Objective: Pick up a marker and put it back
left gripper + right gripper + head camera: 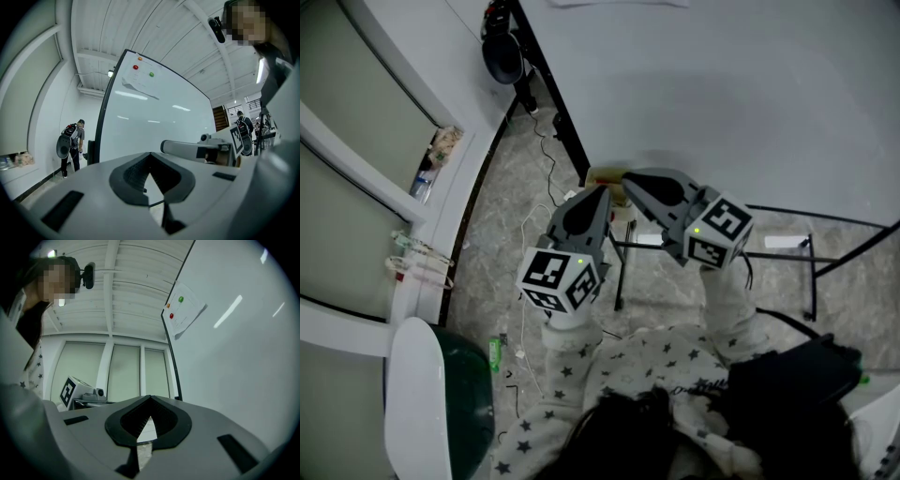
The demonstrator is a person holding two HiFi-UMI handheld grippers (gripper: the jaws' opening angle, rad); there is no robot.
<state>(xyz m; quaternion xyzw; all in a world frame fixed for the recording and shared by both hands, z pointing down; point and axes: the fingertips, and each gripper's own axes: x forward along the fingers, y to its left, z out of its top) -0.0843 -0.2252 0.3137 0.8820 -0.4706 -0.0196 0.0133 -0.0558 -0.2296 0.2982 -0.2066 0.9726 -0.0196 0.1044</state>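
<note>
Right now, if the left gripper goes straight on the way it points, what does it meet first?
Most likely the whiteboard: the left gripper, jaws together and empty, points at its white face. The right gripper lies off to one side, out of that line. Depth is unclear.

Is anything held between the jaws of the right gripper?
No, in the right gripper view the right gripper has its jaws closed together, and nothing stands between them.
</note>
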